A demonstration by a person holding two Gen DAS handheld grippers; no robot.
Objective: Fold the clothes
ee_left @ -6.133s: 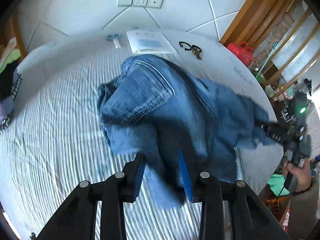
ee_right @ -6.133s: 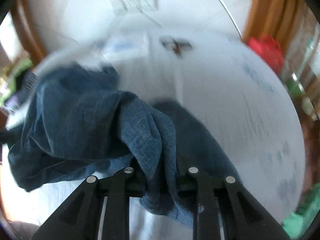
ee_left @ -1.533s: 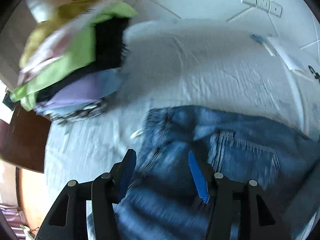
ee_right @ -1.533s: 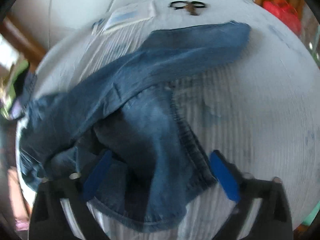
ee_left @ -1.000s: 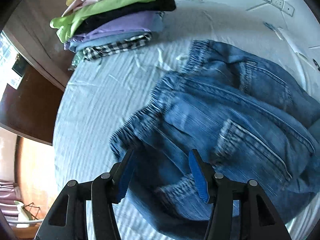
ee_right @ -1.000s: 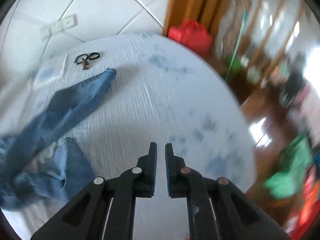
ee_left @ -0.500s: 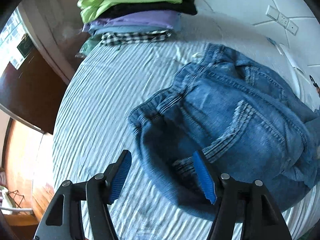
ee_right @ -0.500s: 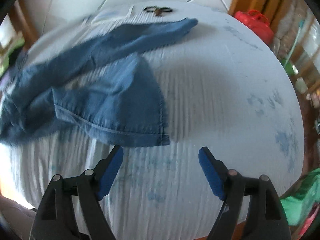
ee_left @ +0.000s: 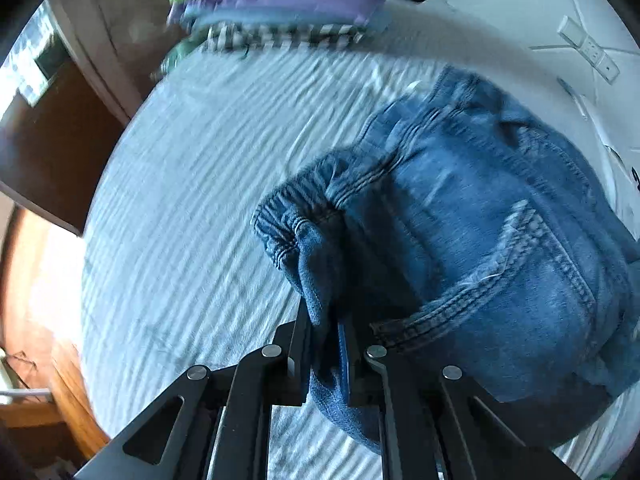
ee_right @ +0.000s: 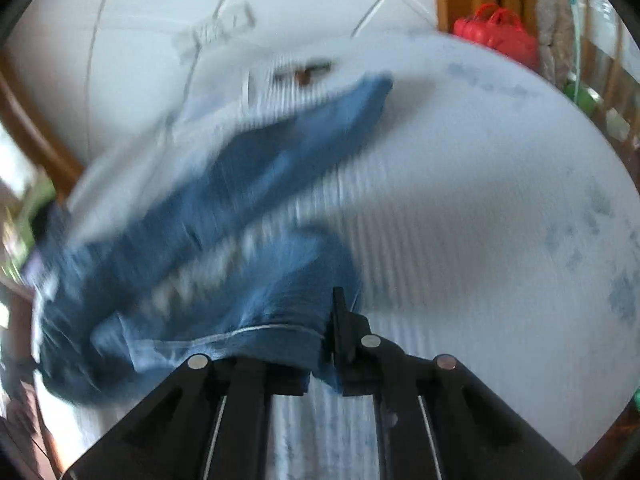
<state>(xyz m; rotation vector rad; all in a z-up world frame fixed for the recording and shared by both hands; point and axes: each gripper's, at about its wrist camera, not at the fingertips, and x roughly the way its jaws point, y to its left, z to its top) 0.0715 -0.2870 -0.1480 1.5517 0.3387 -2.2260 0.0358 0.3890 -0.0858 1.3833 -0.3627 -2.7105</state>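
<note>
Blue jeans (ee_left: 480,220) lie crumpled on the white ribbed sheet (ee_left: 180,200), back pocket up. The left gripper (ee_left: 325,322) points steeply down and its jaws are closing on a fold of denim just below the elastic waistband (ee_left: 288,224); the cloth is pinched between the pads. In the blurred right wrist view, the jeans (ee_right: 240,208) stretch away to the upper right. The right gripper (ee_right: 320,340) has its jaws closing on the stitched hem (ee_right: 256,330) of the nearer leg, and denim drapes over the left finger.
A stack of folded clothes (ee_left: 280,0) sits at the far edge of the bed, beside dark wooden furniture (ee_left: 48,140). A wall socket (ee_left: 588,54) is behind. A red bag (ee_right: 496,36) stands off the bed's far right; small dark objects (ee_right: 304,74) lie near the far leg's end.
Both grippers stood open over the jeans half a second ago. Now the left has closed on denim by the waistband, and the right has dropped and closed on the leg hem.
</note>
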